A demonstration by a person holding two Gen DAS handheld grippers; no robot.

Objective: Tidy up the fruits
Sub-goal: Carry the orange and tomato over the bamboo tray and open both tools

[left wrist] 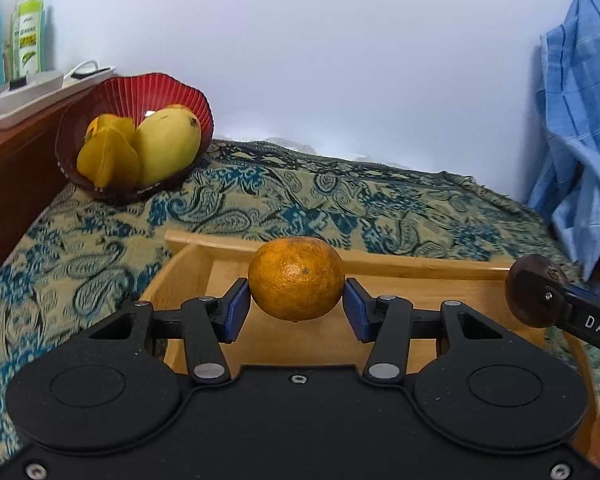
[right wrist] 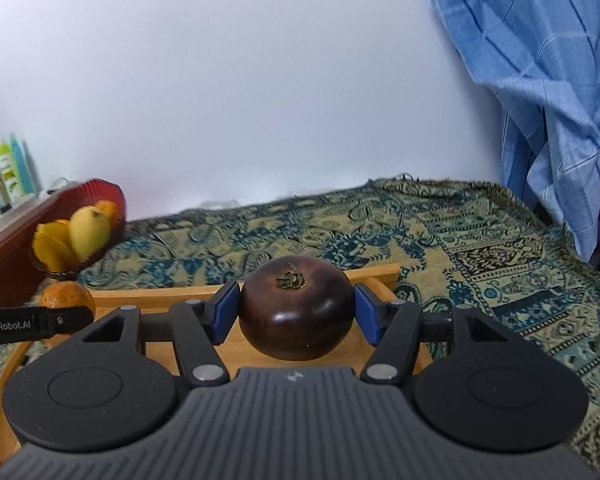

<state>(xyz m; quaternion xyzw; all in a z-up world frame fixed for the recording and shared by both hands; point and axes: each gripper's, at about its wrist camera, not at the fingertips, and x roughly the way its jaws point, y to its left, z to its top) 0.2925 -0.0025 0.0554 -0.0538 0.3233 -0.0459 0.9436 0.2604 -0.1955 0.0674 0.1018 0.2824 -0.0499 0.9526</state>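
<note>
My left gripper (left wrist: 296, 306) is shut on an orange (left wrist: 296, 278) and holds it above the wooden tray (left wrist: 399, 268). My right gripper (right wrist: 296, 314) is shut on a dark purple round fruit (right wrist: 296, 312) above the same tray (right wrist: 152, 292). The dark fruit also shows at the right of the left wrist view (left wrist: 533, 290), and the orange at the left of the right wrist view (right wrist: 66, 296). A red bowl (left wrist: 160, 88) at the back left holds a yellow mango (left wrist: 166, 144) and yellow-orange fruits (left wrist: 108, 156).
A patterned blue and tan cloth (left wrist: 300, 192) covers the surface. A brown wooden ledge (left wrist: 16, 160) on the left carries a white tray and bottles (left wrist: 30, 36). A blue cloth (right wrist: 547, 80) hangs at the right. A white wall stands behind.
</note>
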